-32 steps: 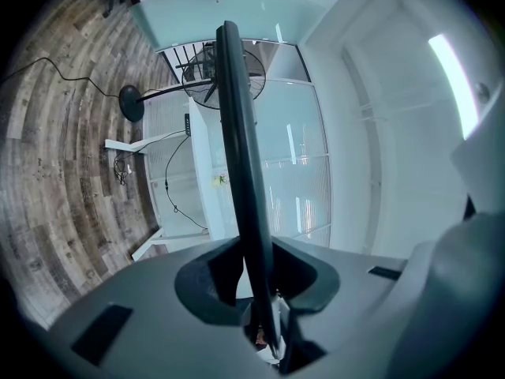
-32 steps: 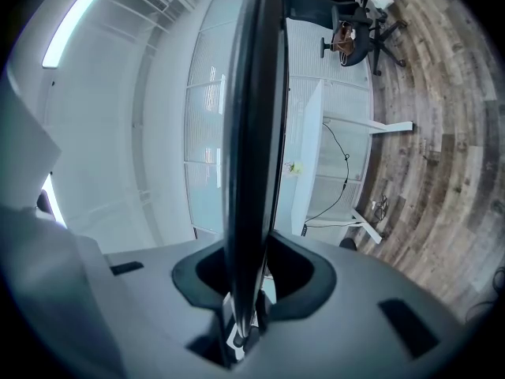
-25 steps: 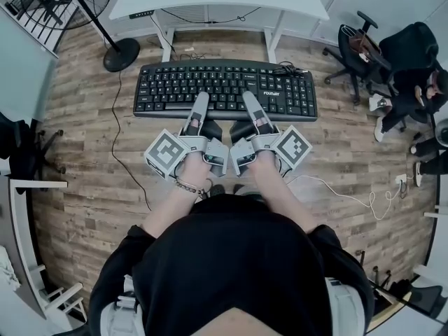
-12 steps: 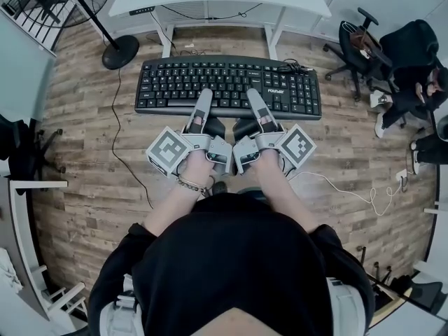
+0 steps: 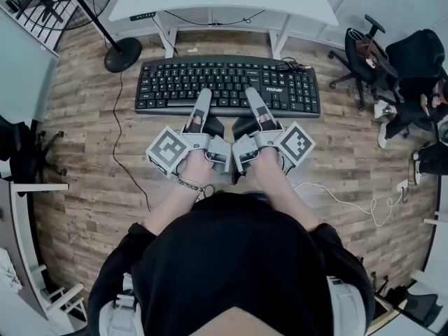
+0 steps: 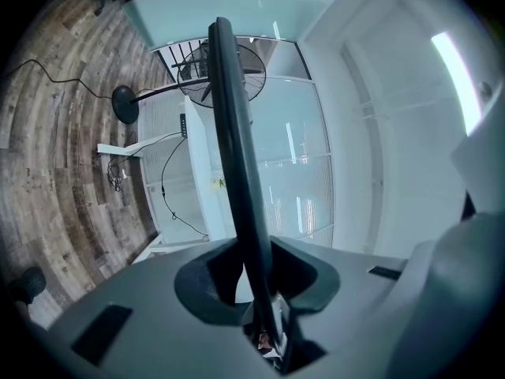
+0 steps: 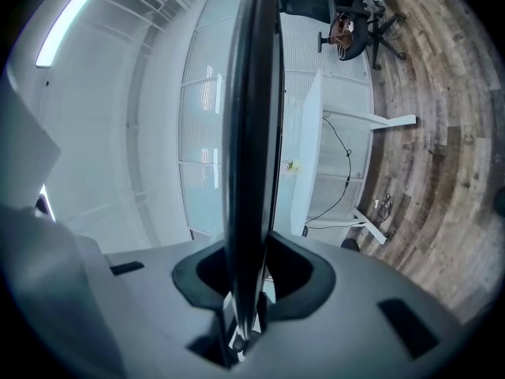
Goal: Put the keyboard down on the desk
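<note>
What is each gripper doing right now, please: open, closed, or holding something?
The left gripper is closed on the keyboard, gripping its near edge.
The right gripper is closed on the keyboard too.

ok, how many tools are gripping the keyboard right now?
2. The left tool clamps the keyboard at its near edge, left of centre; the right tool clamps the same edge right of centre. None hidden.

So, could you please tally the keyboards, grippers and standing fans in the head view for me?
keyboard: 1
grippers: 2, the left gripper and the right gripper, each clamped on the keyboard's near edge
standing fan: 1
Total: 4
</note>
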Tool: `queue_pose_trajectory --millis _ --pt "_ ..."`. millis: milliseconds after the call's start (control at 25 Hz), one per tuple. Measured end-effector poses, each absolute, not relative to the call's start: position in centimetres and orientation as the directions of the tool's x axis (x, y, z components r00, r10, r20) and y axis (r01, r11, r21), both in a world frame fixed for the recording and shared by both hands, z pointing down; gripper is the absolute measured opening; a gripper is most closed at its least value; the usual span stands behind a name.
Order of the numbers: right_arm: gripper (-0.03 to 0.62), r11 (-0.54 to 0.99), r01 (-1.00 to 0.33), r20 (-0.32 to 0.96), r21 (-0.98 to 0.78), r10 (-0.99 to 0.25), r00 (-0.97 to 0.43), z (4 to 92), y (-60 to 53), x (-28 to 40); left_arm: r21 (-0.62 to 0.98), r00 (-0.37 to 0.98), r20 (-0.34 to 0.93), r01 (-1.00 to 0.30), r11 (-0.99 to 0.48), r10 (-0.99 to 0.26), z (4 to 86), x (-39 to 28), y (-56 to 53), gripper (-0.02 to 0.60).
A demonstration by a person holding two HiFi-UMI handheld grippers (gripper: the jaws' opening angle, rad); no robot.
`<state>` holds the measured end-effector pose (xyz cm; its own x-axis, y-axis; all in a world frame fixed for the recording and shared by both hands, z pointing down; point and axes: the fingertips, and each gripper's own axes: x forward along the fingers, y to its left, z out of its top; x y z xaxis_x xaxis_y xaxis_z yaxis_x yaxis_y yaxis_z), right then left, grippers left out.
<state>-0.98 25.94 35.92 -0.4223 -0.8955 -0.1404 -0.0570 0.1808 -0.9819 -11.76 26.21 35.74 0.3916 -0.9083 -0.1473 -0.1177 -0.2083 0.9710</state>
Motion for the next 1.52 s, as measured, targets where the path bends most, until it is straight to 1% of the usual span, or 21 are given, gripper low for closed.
queue_pose_trajectory --millis 240,400,520,640,800,880,1000,1080,1200,1400,1520 --pt "0.084 0.177 -0.058 -0.135 -0.983 -0.892 -0.432 36.0 20.5 -0.5 0.973 0.387 -0.147 -0.110 -0.204 -0.910 35.8 -11.2 20.9 0.100" --pt "0.084 0.177 -0.052 -0.138 -0.983 -0.892 -0.431 35.8 17.5 0.7 0.967 0.390 -0.131 -0.154 -0.204 -0.911 36.0 -10.4 17.8 0.100" --pt "0.084 0.177 -0.054 -0.137 -0.983 -0.892 -0.430 35.7 15.4 1.7 0.969 0.390 -0.145 -0.129 -0.210 -0.909 35.6 -9.1 15.7 0.101" --pt "0.084 0.184 -0.054 -0.143 -0.981 -0.890 -0.434 35.5 13.4 2.7 0.964 0.390 -0.135 -0.161 -0.212 -0.911 35.7 -8.3 13.8 0.101" --pt "0.084 0.178 -0.048 -0.138 -0.983 -0.883 -0.448 35.7 10.9 3.6 0.963 0.381 -0.131 -0.172 -0.210 -0.915 35.8 -7.4 11.5 0.103" --pt "0.083 0.178 -0.043 -0.139 -0.983 -0.880 -0.454 35.5 9.5 4.1 0.963 0.375 -0.141 -0.161 -0.215 -0.916 35.4 -6.8 10.2 0.103" --pt "0.083 0.186 -0.047 -0.143 -0.981 -0.873 -0.466 35.2 7.5 4.4 0.968 0.361 -0.180 -0.098 -0.230 -0.915 34.5 -6.0 8.3 0.103" --pt "0.081 0.186 -0.049 -0.141 -0.981 -0.870 -0.472 35.3 6.3 4.4 0.968 0.357 -0.177 -0.106 -0.228 -0.917 34.8 -6.1 7.2 0.103" --pt "0.081 0.188 -0.047 -0.143 -0.981 -0.867 -0.478 35.3 5.5 4.3 0.971 0.348 -0.186 -0.079 -0.226 -0.919 34.7 -6.0 6.5 0.103" --pt "0.081 0.196 -0.049 -0.149 -0.979 -0.865 -0.479 35.4 5.5 4.4 0.965 0.352 -0.161 -0.138 -0.221 -0.922 35.4 -6.3 6.4 0.103" --pt "0.081 0.198 -0.046 -0.153 -0.979 -0.867 -0.475 35.5 5.5 4.3 0.964 0.356 -0.183 -0.116 -0.238 -0.916 34.9 -6.2 6.3 0.103"
